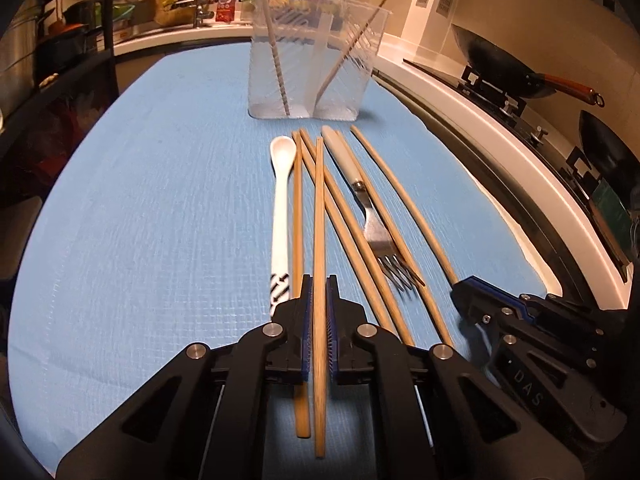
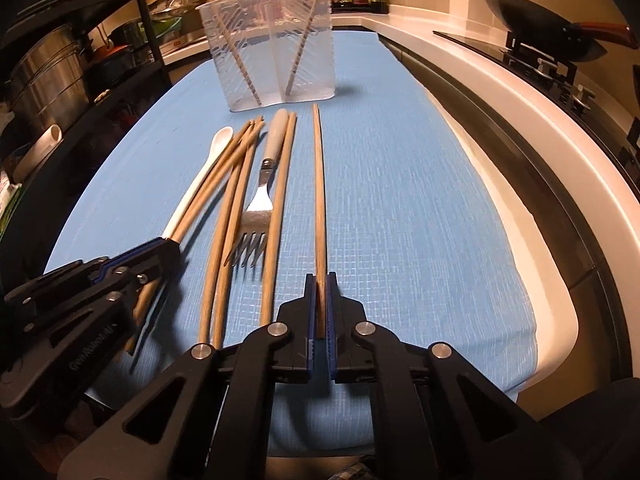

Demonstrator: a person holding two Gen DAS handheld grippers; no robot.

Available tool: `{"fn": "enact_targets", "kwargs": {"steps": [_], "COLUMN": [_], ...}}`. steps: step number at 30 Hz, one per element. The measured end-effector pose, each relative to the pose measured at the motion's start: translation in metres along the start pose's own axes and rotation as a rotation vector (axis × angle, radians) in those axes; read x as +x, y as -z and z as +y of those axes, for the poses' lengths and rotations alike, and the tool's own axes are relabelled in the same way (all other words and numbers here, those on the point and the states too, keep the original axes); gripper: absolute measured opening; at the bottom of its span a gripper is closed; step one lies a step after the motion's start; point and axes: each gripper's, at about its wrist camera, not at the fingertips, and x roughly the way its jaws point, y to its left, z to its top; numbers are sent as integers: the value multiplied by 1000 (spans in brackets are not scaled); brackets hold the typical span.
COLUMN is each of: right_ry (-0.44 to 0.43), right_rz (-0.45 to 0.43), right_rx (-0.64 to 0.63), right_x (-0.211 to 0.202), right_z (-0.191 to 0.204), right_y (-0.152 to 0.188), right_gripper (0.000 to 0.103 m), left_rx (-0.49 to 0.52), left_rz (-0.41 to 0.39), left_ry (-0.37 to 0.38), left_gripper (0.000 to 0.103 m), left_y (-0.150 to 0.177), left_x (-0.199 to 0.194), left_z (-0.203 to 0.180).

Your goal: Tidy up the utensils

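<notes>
A clear plastic holder (image 1: 316,52) with two compartments stands at the far end of the blue mat (image 1: 140,200), one chopstick in each compartment. It also shows in the right wrist view (image 2: 272,44). In front of it lie a white spoon (image 1: 281,200), several wooden chopsticks (image 1: 340,216) and a fork (image 1: 380,240) with a pale handle. My left gripper (image 1: 319,292) is shut on one chopstick (image 1: 319,220). My right gripper (image 2: 320,292) is shut on the rightmost chopstick (image 2: 319,184). Each gripper shows in the other's view, the right one (image 1: 480,304) and the left one (image 2: 160,252).
A white counter edge (image 2: 500,92) runs along the right with a stove and a dark wok (image 2: 532,12). A black shelf rack with steel pots (image 2: 44,80) stands on the left. A sink with bottles (image 1: 200,8) lies behind the holder.
</notes>
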Motion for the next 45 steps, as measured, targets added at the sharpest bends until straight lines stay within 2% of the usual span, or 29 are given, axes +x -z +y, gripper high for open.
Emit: {"fn": "enact_targets", "kwargs": {"steps": [6,11,15,20,26,34,45], "right_ry": [29,44,48,51,59,57,70], "right_rz": [-12,-15,-11,-11,-16,-22,-33], "right_rx": [49,57,52,55,42,41,26], "right_x": [-1,1,3,3,4,4,6], "right_z": [-8,-10,-10,-10,-8,-8,-5], "right_y": [-2,-2,-2,-2,-2,-1,-3], "right_gripper": [5,5,5,5,6,7,8], "left_rx": [-12,-24,-84,-76,-50,-84,-98], "left_rz": [-75,-146,-110,-47,-27,-37,-64], "left_ry": [-37,-156,-238,-306,-297,-267,-292], "left_gripper": [6,6,6,6,7,8,8], "left_y": [-8,-14,-15,-13,-12,-6,6], "left_x": [-18,-30,-24,-10,-2,-6,-14], "left_z": [15,37,64,74,73,71,67]}}
